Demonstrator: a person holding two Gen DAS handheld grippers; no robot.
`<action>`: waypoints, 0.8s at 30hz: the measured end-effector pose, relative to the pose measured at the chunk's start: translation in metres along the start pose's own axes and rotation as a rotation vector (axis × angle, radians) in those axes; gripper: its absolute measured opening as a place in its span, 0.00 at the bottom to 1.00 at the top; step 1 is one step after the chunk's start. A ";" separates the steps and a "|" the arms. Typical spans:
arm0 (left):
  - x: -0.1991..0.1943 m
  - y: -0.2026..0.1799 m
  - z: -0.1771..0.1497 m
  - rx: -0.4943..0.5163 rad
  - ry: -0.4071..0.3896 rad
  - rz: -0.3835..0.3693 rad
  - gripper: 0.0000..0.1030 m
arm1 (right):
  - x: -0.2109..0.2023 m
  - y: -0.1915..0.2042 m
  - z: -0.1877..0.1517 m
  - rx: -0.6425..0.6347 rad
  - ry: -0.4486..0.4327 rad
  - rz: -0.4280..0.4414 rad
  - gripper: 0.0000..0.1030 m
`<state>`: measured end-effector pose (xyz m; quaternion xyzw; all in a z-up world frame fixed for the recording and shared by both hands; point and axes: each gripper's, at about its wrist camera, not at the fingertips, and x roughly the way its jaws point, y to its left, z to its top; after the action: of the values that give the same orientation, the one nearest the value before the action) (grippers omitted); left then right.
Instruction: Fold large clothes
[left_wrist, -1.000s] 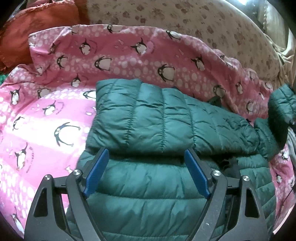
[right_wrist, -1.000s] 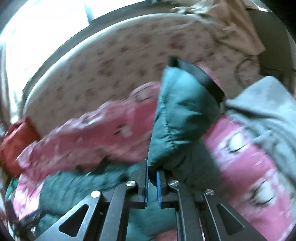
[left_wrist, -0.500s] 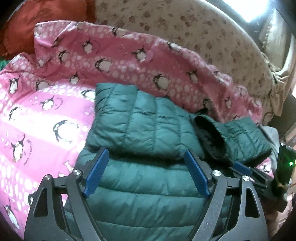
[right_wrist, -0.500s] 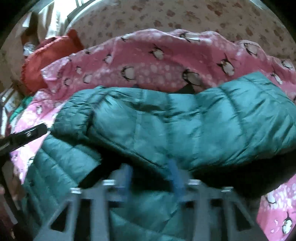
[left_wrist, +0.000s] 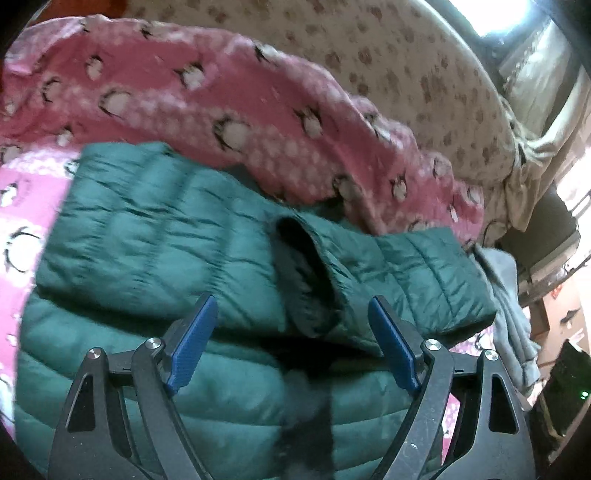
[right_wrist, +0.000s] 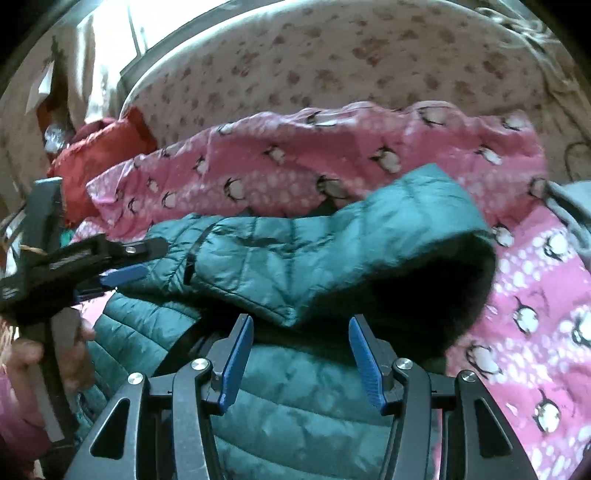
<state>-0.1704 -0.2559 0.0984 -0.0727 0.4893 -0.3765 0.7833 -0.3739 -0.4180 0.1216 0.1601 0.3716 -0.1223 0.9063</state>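
Note:
A dark green quilted puffer jacket (left_wrist: 155, 236) lies on a pink penguin blanket (left_wrist: 221, 110). Both its sleeves are folded in across the body; the right sleeve (left_wrist: 417, 273) lies on top with its dark cuff opening near the middle. My left gripper (left_wrist: 291, 332) is open and empty just above the jacket body. In the right wrist view the jacket (right_wrist: 303, 258) fills the middle, and my right gripper (right_wrist: 301, 350) is open and empty over it, just below the sleeve's cuff edge. The left gripper (right_wrist: 122, 258) also shows there at the left, held by a hand.
A beige patterned sheet (left_wrist: 388, 62) covers the bed behind the blanket. A grey garment (left_wrist: 513, 317) lies at the right. A red-orange cushion (right_wrist: 99, 155) sits at the far left. The blanket (right_wrist: 535, 314) extends to the right of the jacket.
My right gripper carried the right sleeve across the jacket, laid it on the body and opened, letting it go. The left gripper stayed open and swung slightly rightward.

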 end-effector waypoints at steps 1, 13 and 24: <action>0.005 -0.004 -0.001 0.003 0.013 0.001 0.81 | -0.004 -0.006 -0.002 0.016 -0.002 0.000 0.50; 0.000 -0.012 0.013 0.064 -0.040 0.013 0.13 | -0.027 -0.040 -0.007 0.114 -0.046 -0.035 0.50; -0.070 0.075 0.049 0.037 -0.184 0.137 0.12 | -0.014 -0.055 0.031 0.268 -0.103 -0.014 0.50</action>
<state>-0.1080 -0.1693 0.1372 -0.0588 0.4120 -0.3226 0.8501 -0.3825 -0.4786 0.1416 0.2705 0.3061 -0.1850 0.8938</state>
